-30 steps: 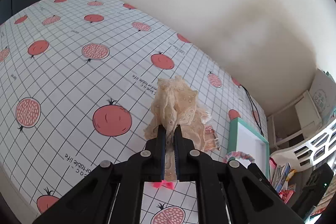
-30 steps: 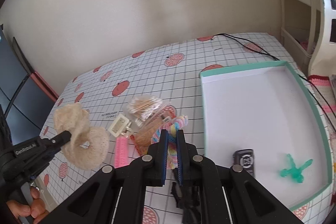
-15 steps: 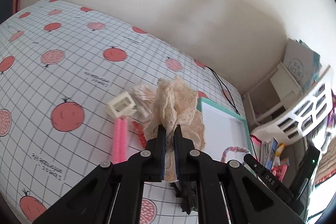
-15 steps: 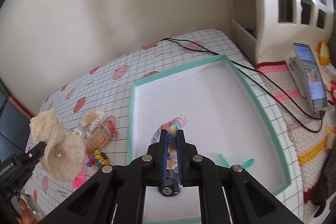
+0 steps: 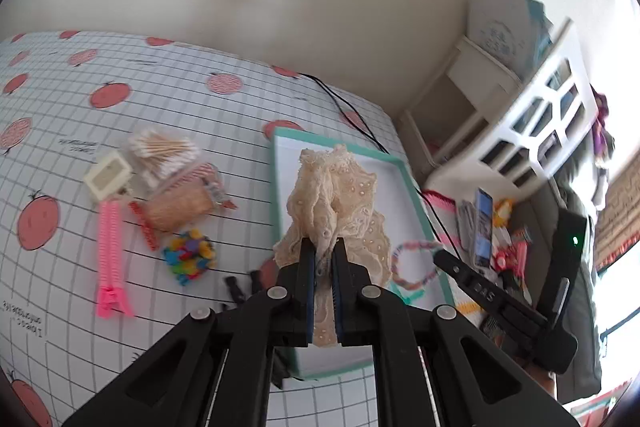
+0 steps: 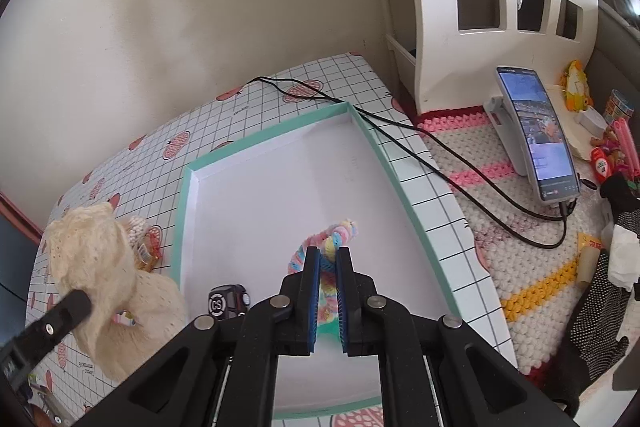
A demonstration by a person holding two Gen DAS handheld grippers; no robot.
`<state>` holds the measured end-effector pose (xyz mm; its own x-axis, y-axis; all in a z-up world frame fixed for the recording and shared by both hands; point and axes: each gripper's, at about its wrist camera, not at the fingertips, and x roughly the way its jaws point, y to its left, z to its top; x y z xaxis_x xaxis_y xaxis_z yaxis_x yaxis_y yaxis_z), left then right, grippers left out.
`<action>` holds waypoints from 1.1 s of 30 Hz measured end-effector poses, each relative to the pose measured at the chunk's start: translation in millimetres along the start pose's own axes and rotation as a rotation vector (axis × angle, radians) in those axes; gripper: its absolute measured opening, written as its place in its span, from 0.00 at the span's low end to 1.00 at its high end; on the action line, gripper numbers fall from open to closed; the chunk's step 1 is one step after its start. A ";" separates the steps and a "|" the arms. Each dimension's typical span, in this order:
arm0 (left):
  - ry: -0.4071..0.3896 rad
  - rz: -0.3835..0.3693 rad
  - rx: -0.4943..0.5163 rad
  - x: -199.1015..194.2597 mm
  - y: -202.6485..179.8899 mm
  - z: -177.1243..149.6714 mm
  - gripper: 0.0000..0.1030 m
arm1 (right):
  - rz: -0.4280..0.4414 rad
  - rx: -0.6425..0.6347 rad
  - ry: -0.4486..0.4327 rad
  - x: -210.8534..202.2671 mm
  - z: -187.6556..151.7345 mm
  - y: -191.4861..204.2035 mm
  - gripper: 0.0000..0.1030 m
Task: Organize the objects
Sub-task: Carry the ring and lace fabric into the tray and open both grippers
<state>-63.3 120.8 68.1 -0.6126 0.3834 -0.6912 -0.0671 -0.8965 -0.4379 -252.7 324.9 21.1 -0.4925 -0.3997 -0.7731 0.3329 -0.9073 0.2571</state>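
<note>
Now | left tongs (image 5: 323, 255) grip lace scrunchie (image 5: 334, 195) | right tongs (image 6: 328, 259) grip pastel bracelet (image 6: 334, 237)

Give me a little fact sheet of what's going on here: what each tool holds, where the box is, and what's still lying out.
Left gripper: jaws shut on cream lace scrunchie
Right gripper: jaws shut on pastel hair tie, over the box
Box: teal-rimmed, white inside, on the gridded tablecloth
Already in box: small black item
Still on cloth: pink zipper, cotton swabs, white clip, colourful beads
</note>
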 end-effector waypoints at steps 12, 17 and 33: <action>0.201 -0.041 0.091 42.6 -40.7 -26.5 0.08 | -0.024 0.027 0.032 5.6 -2.5 -12.8 0.08; 0.231 0.018 0.090 52.4 -37.6 -31.4 0.08 | -0.048 -0.008 0.036 7.3 -5.4 -8.5 0.09; 0.212 0.063 0.008 43.8 -6.3 -20.7 0.36 | -0.097 -0.066 0.042 10.5 -9.3 3.0 0.27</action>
<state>-73.5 147.9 28.7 -0.4367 0.3642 -0.8226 -0.0404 -0.9214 -0.3865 -249.4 319.2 8.4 -0.4915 -0.3038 -0.8162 0.3386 -0.9301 0.1424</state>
